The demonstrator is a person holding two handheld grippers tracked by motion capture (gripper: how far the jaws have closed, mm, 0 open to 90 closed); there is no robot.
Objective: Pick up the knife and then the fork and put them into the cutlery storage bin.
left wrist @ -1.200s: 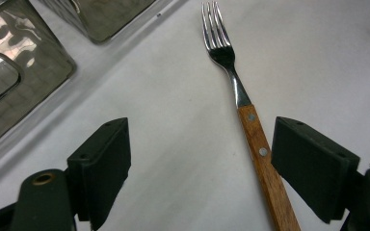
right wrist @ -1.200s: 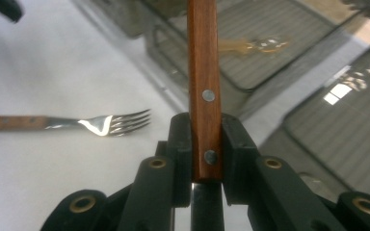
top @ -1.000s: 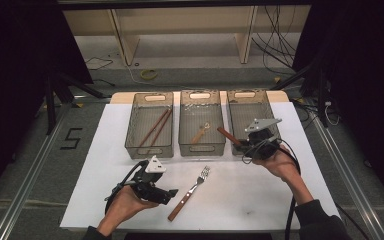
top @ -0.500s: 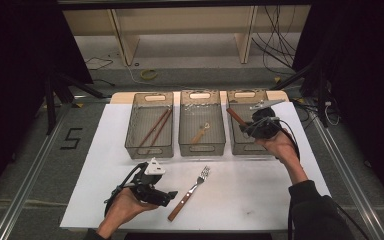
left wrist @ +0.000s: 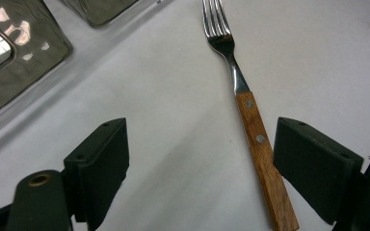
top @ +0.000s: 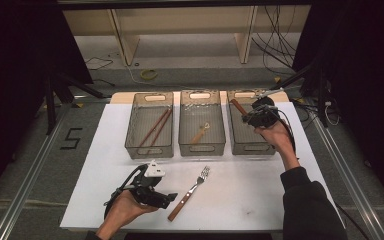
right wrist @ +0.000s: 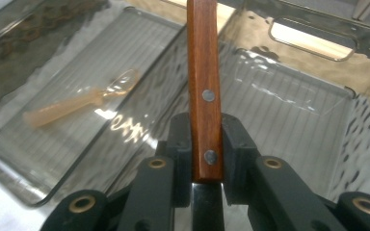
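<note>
A fork (top: 190,192) with a wooden handle lies on the white table near the front. My left gripper (top: 167,200) rests beside its handle end, open. In the left gripper view the fork (left wrist: 250,120) lies between the jaws of the left gripper (left wrist: 200,159), close to the right one, untouched. My right gripper (top: 249,116) hovers over the right-hand mesh bin (top: 252,148), shut on a riveted wooden-handled utensil (top: 237,106). In the right gripper view the handle (right wrist: 203,62) sticks out forward from the right gripper (right wrist: 206,139); its other end is hidden.
Three mesh bins stand in a row at the back of the table. The left bin (top: 149,148) holds brown chopsticks (top: 155,127). The middle bin (top: 201,148) holds a pale plastic spoon (top: 200,133), also seen as the spoon (right wrist: 82,103).
My right gripper has carried the wooden-handled utensil away from me, from the near edge of the right bin to above its far half. The left gripper and the fork have stayed put.
</note>
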